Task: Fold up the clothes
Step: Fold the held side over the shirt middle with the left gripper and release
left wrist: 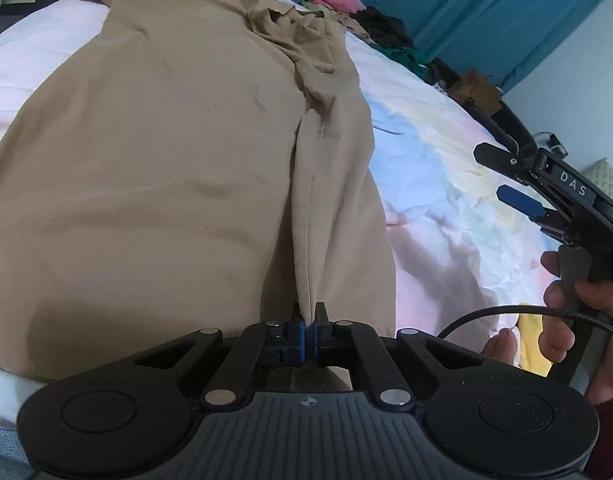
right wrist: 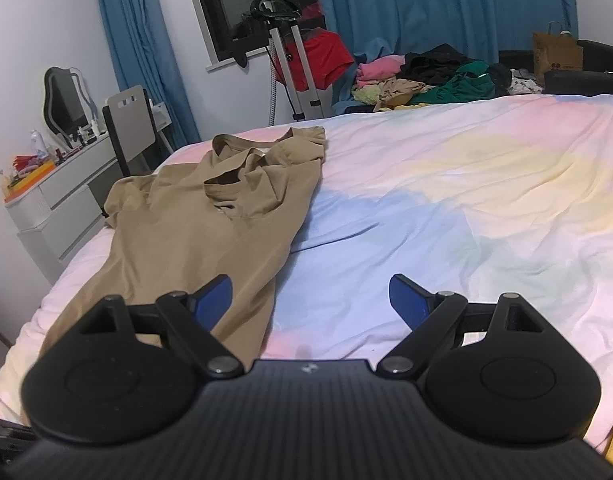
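One tan shirt (left wrist: pixel 166 168), one bed (right wrist: pixel 466 200), two grippers, one clothes pile (right wrist: pixel 430 78).

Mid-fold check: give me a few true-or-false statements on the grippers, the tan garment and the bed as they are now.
1. The left gripper is shut on a pinched ridge of the tan fabric garment. True.
2. The right gripper also clamps the garment. False: its jaws stand wide open with nothing between them.
3. The garment lies on the pastel tie-dye bedsheet. True.
4. The loose pile of mixed coloured clothes sits on top of the garment. False: it lies apart, beyond the bed's far edge.
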The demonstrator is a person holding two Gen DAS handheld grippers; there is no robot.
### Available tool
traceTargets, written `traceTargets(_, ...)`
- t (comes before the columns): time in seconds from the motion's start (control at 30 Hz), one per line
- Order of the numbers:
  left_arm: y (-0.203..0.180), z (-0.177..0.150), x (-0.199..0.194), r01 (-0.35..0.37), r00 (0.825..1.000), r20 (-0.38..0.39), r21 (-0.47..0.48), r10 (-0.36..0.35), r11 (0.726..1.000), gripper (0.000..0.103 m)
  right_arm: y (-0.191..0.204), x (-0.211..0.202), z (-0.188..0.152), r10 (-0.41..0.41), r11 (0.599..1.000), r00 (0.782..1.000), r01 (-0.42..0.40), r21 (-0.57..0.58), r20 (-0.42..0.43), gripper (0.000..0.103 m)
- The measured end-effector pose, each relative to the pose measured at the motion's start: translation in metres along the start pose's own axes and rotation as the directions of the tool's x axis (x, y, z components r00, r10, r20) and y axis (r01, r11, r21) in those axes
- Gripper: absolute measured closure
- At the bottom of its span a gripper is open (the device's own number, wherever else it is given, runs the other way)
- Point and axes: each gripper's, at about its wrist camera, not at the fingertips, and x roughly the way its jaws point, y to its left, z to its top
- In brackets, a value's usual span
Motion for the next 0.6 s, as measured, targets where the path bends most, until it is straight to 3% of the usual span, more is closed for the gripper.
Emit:
traceTargets(0.13,0.001,-0.001,-0.004,-0.009,1.0,0.016,-0.012,0.009,1.0,0.099,0.002,0.004,0.002,0.06,0.998,0.998,-0.061,0.03,0.017,0.016)
traceTargets(0.3,0.005,-0.003,-0.007,0.011,0.999,0.031,-0.03,-0.01,0.999,0.099,0.025,0.046,0.032,0.146,0.989,0.989,-0.146,0.014,-0.035,0.017)
traceTargets(0.33,0.006,-0.004,-0.008,0.016,0.999,0.035,-0.029,-0.015,0.999,0.099,0.032,0.057,0.039,0.155,0.988,0.987,-0.155,0.005,-0.05,0.024)
traceTargets(0.43,0.013,-0.006,-0.01,0.034,0.999,0.039,-0.046,-0.033,0.998,0.099,0.059,0.104,0.058,0.165,0.983,0.981,-0.172,-0.064,-0.103,0.031)
traceTargets(0.53,0.018,-0.008,-0.011,0.048,0.998,0.041,-0.055,-0.046,0.997,0.099,0.084,0.161,0.069,0.159,0.974,0.976,-0.18,-0.134,-0.15,0.032)
traceTargets(0.6,0.021,-0.01,-0.01,0.059,0.998,0.04,-0.06,-0.056,0.997,0.099,0.098,0.2,0.074,0.102,0.969,0.98,-0.136,-0.207,-0.169,0.036)
